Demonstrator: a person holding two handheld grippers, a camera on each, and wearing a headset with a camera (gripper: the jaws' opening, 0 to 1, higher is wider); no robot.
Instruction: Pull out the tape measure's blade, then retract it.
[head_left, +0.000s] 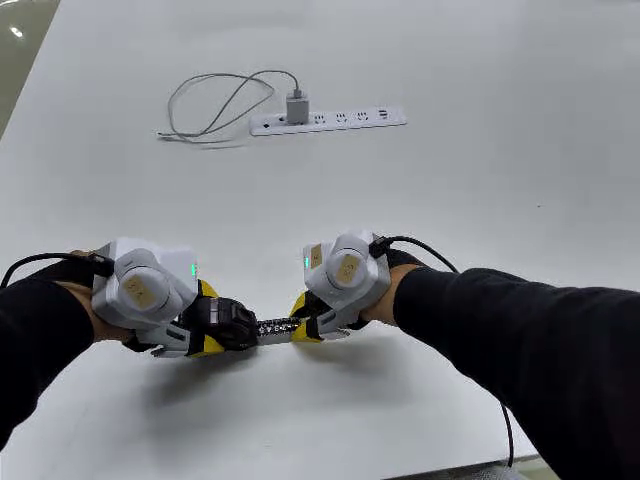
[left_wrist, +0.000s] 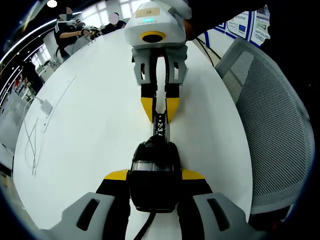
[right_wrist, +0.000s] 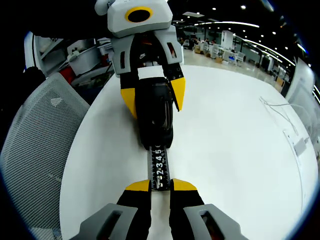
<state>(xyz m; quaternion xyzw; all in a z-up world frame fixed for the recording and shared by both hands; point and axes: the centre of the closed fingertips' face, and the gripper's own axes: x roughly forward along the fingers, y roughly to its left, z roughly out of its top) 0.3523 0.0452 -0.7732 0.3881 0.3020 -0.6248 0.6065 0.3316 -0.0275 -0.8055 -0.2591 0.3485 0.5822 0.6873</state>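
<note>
The tape case (left_wrist: 155, 160) is gripped by the left tool (left_wrist: 155, 175); the short pulled-out blade (right_wrist: 160, 167) is pinched by the right tool (right_wrist: 160, 186), over the white table (head_left: 420, 200).

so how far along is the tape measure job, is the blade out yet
Done: both grips are set. The left gripper is clamped on the tape measure case and the right gripper pinches the blade near its tip.
In hand: the pull. Only a short stretch of blade shows between them, with single-digit marks.
Left: probably more pulling, then letting the blade retract into the case.
</note>
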